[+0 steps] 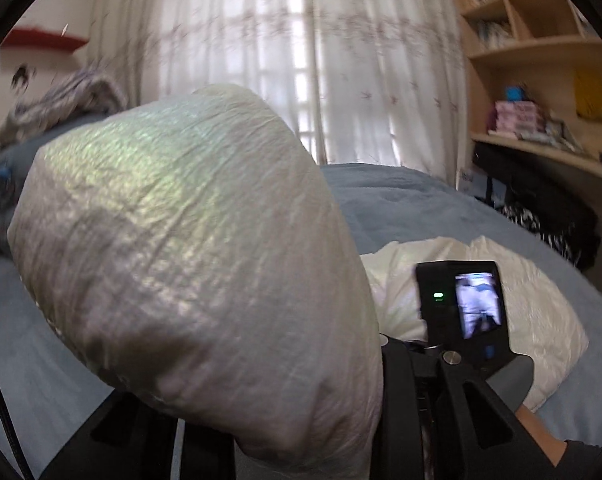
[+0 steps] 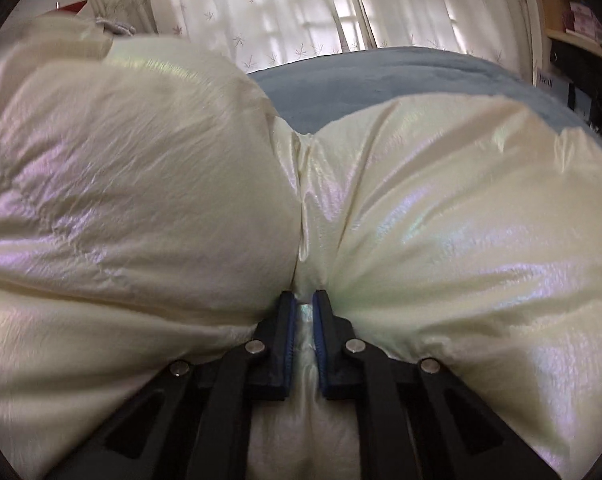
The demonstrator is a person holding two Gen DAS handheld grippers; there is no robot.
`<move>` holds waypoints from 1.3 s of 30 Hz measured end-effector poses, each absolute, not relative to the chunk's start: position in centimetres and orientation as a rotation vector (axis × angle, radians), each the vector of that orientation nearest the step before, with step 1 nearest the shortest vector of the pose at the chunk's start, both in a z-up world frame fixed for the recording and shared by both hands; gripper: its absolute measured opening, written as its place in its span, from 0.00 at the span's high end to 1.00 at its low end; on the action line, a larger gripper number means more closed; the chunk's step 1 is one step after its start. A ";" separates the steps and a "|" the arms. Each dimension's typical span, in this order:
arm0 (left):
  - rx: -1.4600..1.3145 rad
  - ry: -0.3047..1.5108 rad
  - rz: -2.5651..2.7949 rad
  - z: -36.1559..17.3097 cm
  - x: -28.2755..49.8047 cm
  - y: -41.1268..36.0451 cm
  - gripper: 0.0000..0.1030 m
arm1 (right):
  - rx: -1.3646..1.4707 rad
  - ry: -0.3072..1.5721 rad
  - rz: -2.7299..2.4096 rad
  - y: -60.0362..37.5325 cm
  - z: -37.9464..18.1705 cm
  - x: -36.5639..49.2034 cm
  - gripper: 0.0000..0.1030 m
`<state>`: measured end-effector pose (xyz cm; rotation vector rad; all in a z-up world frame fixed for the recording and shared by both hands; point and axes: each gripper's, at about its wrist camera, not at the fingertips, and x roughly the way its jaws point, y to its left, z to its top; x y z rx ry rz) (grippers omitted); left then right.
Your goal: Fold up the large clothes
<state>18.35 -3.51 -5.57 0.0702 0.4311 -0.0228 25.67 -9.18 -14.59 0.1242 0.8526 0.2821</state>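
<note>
On the blue-covered bed (image 2: 381, 80) that fills the room in front of the window, we find the white puffer jacket (image 2: 141, 180), the one garment in play. Behind the bed hangs a pale flowered curtain (image 1: 301, 60) with daylight coming through it, and wooden shelves (image 1: 541, 40) stand to the right of it.

The jacket has a pearly, shiny shell and thick padded sections. In the right wrist view, two of those sections bulge up on either side of a stitched seam, and the lower part of the garment lies on the bed cover. In the left wrist view, another padded part of the jacket is raised off the bed and swells across most of the picture, close to the lens, while the rest lies on the cover further right.

The right gripper (image 2: 303, 304) points down at the seam. Its jaws are clamped on a thin pinch of jacket fabric, and the blue pads (image 2: 287, 320) press it from both sides.

The left gripper (image 1: 301, 340) is buried under the lifted padding. Only its black arms show at the bottom of its own view, so we cannot tell whether its jaws are together or apart.

Beside it we see the back of the right gripper, with a small lit screen (image 1: 477, 304).
</note>
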 end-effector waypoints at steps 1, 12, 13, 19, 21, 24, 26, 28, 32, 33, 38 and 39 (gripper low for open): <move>0.100 0.427 -0.023 -5.5 18.3 -4.3 0.76 | 0.133 0.854 0.288 -9.3 -14.8 25.7 0.91; 0.311 0.425 -0.007 -4.6 17.2 -10.7 0.75 | 0.234 0.882 0.345 -10.4 -15.4 25.8 0.92; 0.328 0.430 0.006 -4.5 17.2 -11.1 0.74 | 0.233 0.890 0.347 -10.4 -15.3 25.9 0.92; 0.410 0.428 0.040 -3.7 17.6 -13.0 0.74 | 0.194 1.022 0.414 -11.3 -12.8 25.9 0.92; 0.432 0.435 0.038 -3.3 17.5 -13.7 0.74 | 0.213 1.005 0.427 -12.8 -11.1 25.0 0.92; 0.461 0.444 0.042 -3.3 17.4 -14.8 0.74 | 0.187 0.903 0.361 -16.5 -7.8 22.3 0.92; 0.487 0.443 0.040 -3.2 17.3 -15.8 0.74 | 0.192 0.849 0.283 -20.0 -6.5 20.1 0.92; 0.520 0.438 0.031 -3.3 17.1 -17.3 0.74 | 0.203 0.830 0.203 -22.7 -6.4 18.5 0.91; 0.641 0.418 0.012 -4.4 16.4 -20.8 0.72 | 0.357 0.823 0.079 -29.3 -7.6 14.6 0.91; 0.680 0.412 0.006 -4.8 16.3 -21.7 0.72 | 0.410 0.819 0.068 -30.3 -8.0 13.3 0.91; 0.933 0.367 -0.053 -9.0 15.4 -28.2 0.67 | 0.554 0.785 -0.032 -34.5 -8.9 9.2 0.91; 0.986 0.358 -0.071 -10.2 15.0 -29.6 0.66 | 0.562 0.781 -0.051 -34.2 -8.8 8.7 0.91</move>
